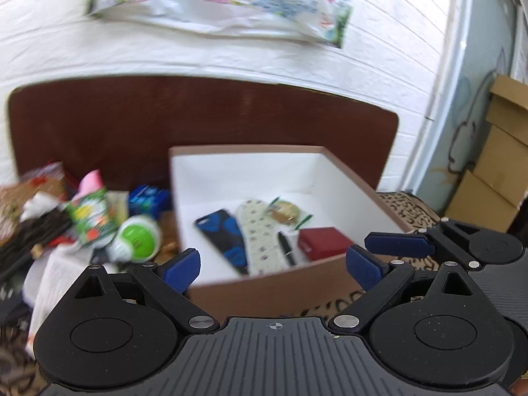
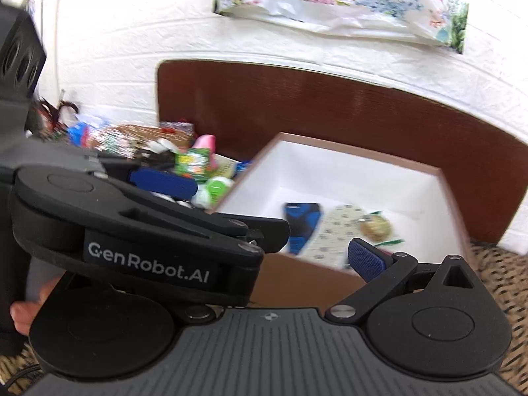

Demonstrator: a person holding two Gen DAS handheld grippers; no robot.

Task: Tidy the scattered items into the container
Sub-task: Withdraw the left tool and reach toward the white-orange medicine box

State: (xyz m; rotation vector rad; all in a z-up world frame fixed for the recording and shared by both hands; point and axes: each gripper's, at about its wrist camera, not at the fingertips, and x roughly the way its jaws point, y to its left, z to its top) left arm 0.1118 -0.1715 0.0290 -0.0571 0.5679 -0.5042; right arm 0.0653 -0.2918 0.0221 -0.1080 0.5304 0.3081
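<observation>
In the left wrist view the scattered items [image 1: 99, 221] lie in a blurred heap left of the box [image 1: 264, 283], on a patterned cover: a green-lidded white tub [image 1: 137, 239] on its side just beside the box wall, a green printed carton [image 1: 90, 217] behind it, a blue packet [image 1: 148, 198] against the box, a pink piece [image 1: 92, 180] further back and dark and red wrappers at the far left. The box is brown outside, white inside and open on top; it holds a blue and black phone case [image 1: 227, 237], a pale patterned insole [image 1: 260, 234], a black pen [image 1: 286, 247], a red case [image 1: 325, 242] and a clear packet with a round brownish thing [image 1: 283, 211]. The left gripper [image 1: 272, 265] hangs over the near edge of the box with its blue pads spread wide and nothing between them. The right gripper [image 1: 399, 244] shows at the right edge; only one blue finger is seen, so I cannot tell its state here. A dark wooden headboard [image 1: 198, 115] stands behind the box, with cardboard boxes [image 1: 495, 165] stacked at the far right. In the right wrist view the left gripper [image 2: 165, 180] crosses the frame in front and hides the right gripper's left finger; only the right blue pad [image 2: 366, 259] shows, so I cannot tell how wide it stands. The heap [image 2: 198, 165] lies beyond, left of the box [image 2: 297, 277], where the phone case [image 2: 302, 224], insole [image 2: 336, 227] and clear packet [image 2: 374, 226] are visible.
</observation>
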